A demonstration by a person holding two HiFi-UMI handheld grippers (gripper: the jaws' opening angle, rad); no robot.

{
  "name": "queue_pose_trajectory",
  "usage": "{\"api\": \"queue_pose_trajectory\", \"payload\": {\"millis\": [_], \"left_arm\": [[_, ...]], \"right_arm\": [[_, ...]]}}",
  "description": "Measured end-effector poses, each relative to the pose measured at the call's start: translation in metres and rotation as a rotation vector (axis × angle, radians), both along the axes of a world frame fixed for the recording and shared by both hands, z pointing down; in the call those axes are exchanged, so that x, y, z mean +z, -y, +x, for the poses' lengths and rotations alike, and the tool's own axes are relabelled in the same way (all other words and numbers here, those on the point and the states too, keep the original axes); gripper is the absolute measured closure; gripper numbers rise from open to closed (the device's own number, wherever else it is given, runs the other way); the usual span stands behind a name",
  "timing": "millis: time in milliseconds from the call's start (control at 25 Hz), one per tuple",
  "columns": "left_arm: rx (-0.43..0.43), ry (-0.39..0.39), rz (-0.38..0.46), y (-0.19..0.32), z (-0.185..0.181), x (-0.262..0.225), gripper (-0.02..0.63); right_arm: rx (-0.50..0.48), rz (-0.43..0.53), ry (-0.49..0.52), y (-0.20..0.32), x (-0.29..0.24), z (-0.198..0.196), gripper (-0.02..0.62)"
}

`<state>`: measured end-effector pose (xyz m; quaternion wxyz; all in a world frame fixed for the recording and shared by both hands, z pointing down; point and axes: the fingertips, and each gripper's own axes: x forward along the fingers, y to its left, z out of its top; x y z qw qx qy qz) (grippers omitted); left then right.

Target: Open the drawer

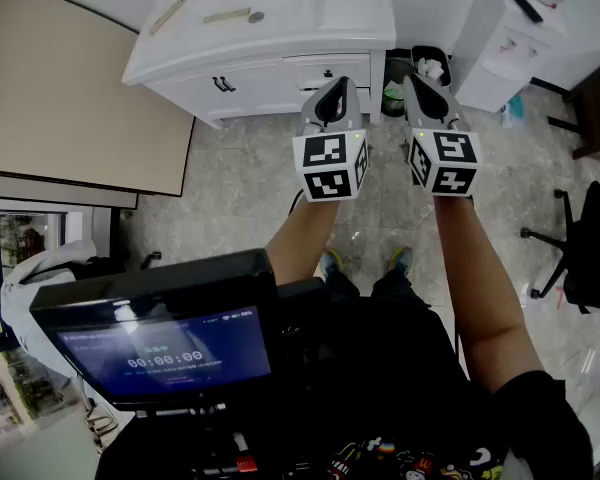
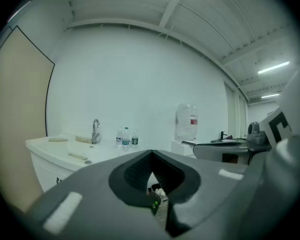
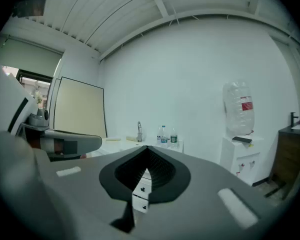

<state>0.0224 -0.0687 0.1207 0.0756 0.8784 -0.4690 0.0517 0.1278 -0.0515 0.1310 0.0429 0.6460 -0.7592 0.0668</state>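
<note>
A white vanity cabinet (image 1: 270,28) stands ahead on the far side of the tiled floor. Its drawers (image 1: 325,71) with small dark handles are at its right end, and all look closed. Both grippers are held up in the air, well short of the cabinet. My left gripper (image 1: 336,83) has its jaws together with nothing between them. My right gripper (image 1: 412,78) is beside it, also shut and empty. In the right gripper view, two white drawer fronts (image 3: 141,189) show through the gap below the jaw tips (image 3: 146,150). The left gripper (image 2: 151,155) points toward the cabinet's right end.
A dark bin (image 1: 418,73) with rubbish sits between the cabinet and a white water dispenser (image 1: 500,28). A black office chair (image 1: 588,253) stands at the right. A beige board (image 1: 70,98) leans at the left. A faucet (image 2: 95,130) and bottles (image 2: 126,139) are on the counter.
</note>
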Motion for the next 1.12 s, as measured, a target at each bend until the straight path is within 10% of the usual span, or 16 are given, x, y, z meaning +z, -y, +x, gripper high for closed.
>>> {"api": "queue_pose_trajectory", "payload": {"millis": [1120], "left_arm": [[-0.150, 0.026, -0.058, 0.024, 0.053, 0.080, 0.606]], "right_arm": [[-0.089, -0.036, 0.001, 0.006, 0.057, 0.075, 0.571]]}}
